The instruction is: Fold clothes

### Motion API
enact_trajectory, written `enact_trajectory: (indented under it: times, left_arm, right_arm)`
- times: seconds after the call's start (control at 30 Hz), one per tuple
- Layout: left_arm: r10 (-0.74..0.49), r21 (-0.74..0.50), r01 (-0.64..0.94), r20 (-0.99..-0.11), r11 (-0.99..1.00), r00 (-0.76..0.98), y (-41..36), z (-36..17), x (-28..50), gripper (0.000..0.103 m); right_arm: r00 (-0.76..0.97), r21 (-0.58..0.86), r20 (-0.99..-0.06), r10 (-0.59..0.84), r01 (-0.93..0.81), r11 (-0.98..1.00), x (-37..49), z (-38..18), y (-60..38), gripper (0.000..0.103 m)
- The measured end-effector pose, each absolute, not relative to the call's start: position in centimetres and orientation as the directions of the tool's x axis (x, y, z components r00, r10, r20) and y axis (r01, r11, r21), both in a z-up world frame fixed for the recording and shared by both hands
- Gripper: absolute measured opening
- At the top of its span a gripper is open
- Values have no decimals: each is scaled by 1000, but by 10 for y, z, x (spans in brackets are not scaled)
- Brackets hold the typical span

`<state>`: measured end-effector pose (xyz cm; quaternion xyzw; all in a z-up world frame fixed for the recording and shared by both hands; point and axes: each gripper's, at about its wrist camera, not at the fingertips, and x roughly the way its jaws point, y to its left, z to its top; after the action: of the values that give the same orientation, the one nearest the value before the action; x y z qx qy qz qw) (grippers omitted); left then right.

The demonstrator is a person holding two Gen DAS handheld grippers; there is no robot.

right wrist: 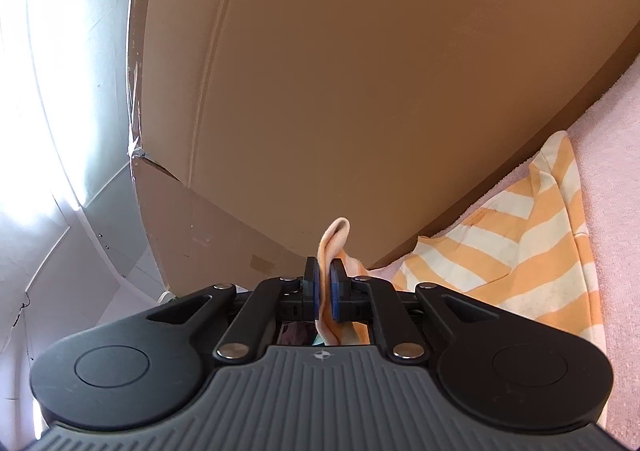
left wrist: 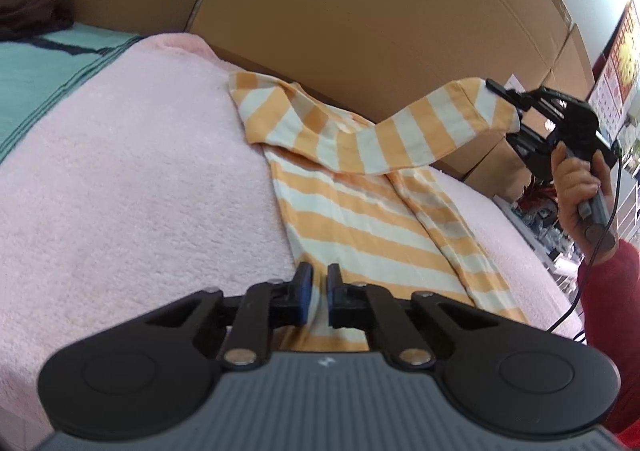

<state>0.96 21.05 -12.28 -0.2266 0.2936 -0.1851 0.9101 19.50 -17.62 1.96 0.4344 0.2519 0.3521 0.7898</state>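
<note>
An orange-and-white striped garment (left wrist: 360, 227) lies lengthwise on a pink towel (left wrist: 132, 179). At its near hem, my left gripper (left wrist: 319, 277) has its blue pads (left wrist: 305, 291) nearly together with the striped cloth between them. At the right of the left wrist view, my right gripper (left wrist: 494, 86) holds one sleeve (left wrist: 432, 131) raised off the towel, toward the right. In the right wrist view, my right gripper (right wrist: 325, 271) is shut on a fold of orange cloth (right wrist: 334, 239) that sticks up between the pads. The striped garment (right wrist: 532, 251) lies to its right.
Tall cardboard boxes (left wrist: 380, 11) stand along the far edge of the towel. A teal blanket (left wrist: 44, 71) and a dark brown bundle (left wrist: 32, 3) lie at the far left. A person's hand (left wrist: 576, 187) in a red sleeve (left wrist: 612, 291) holds the right gripper.
</note>
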Motion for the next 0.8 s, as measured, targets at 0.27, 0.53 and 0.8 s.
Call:
enact_trajectory:
  times: [0.27, 0.53, 0.8]
  left_arm:
    - [-491, -589, 199, -390, 783, 779, 209, -112, 6, 0]
    - [-531, -543, 280, -384, 792, 755, 177, -98, 10, 0]
    - [-568, -481, 351, -443, 804, 694, 144, -102, 23, 0]
  right_arm:
    - [643, 848, -118, 757, -332, 414, 225, 44, -166, 7]
    - [722, 832, 25, 691, -398, 386, 237, 98, -202, 7]
    - [814, 857, 31, 580, -321, 404, 240, 100, -265, 7]
